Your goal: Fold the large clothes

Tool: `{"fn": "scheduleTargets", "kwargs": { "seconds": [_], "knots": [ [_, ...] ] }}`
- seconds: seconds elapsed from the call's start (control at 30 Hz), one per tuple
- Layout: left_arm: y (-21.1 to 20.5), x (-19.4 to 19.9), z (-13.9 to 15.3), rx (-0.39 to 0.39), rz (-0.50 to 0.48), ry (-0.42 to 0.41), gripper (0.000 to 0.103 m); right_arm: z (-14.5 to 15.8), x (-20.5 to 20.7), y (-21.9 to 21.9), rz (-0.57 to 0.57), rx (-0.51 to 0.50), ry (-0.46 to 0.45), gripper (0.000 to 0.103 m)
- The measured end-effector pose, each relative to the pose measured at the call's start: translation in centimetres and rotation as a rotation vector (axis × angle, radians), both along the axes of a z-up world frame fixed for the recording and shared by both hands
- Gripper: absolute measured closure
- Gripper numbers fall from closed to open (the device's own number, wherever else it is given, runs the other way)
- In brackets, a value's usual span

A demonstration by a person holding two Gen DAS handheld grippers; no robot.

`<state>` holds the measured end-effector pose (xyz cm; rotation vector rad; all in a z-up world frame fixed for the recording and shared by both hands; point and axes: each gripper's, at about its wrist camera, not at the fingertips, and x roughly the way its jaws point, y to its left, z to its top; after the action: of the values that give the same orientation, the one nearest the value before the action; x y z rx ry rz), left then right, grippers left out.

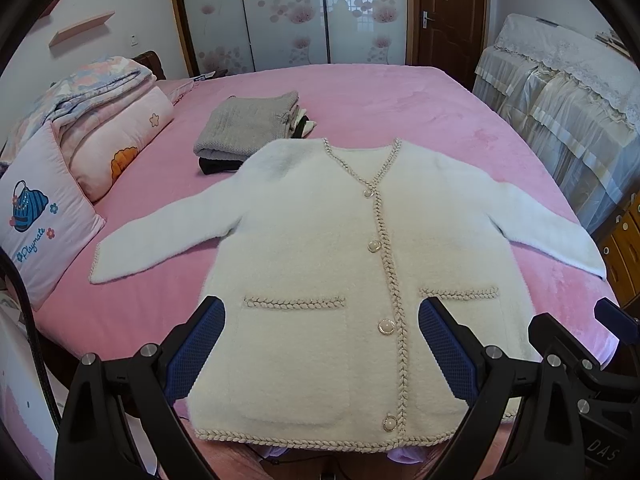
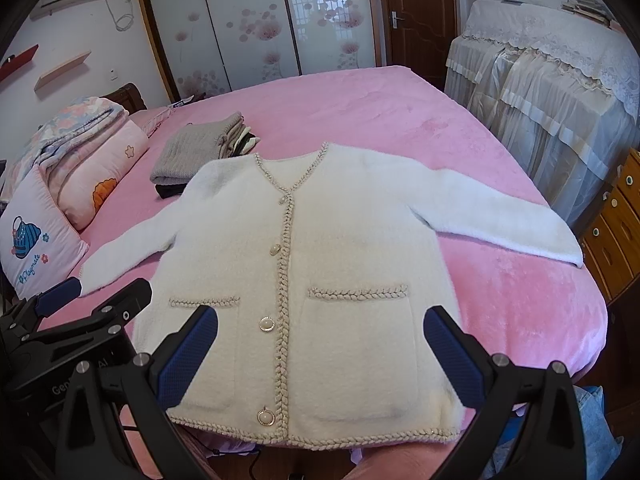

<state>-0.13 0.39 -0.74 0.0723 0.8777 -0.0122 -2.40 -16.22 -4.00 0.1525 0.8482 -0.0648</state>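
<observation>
Cardigan [image 1: 320, 264] lies flat, front up, buttoned, sleeves spread across the pink bed [image 1: 400, 96]. Left gripper [image 1: 322, 344] and right gripper [image 2: 320, 344] hang above its hem, jaws wide apart, empty. Folded stack [image 1: 248, 128] sits beyond.

Bare pink bedspread [image 1: 360, 96] is lying open beyond the cardigan [image 1: 320, 272]; folded clothes [image 1: 248, 128] are crowding its left shoulder.

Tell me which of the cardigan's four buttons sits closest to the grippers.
The bottom button, right above the braided hem. The other three buttons run farther up the front toward the neckline.
</observation>
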Motion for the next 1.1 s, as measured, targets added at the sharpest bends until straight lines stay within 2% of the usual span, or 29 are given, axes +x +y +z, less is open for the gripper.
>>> {"fn": "scheduleTargets", "kwargs": {
  "seconds": [0.57,0.83,1.1],
  "knots": [
    [-0.1,0.1,-0.1,0.001,-0.003,0.014,0.006,-0.1,-0.1,-0.4,-0.002,0.014,0.011,0.000],
    [-0.2,0.5,-0.5,-0.051,-0.017,0.042,0.006,0.0,-0.4,-0.8,-0.013,0.023,-0.005,0.000],
    [-1.3,0.2,-0.2,-0.047,-0.035,0.017,0.006,0.4,-0.6,-1.9,-0.026,0.042,-0.030,0.000]
  ]
}}
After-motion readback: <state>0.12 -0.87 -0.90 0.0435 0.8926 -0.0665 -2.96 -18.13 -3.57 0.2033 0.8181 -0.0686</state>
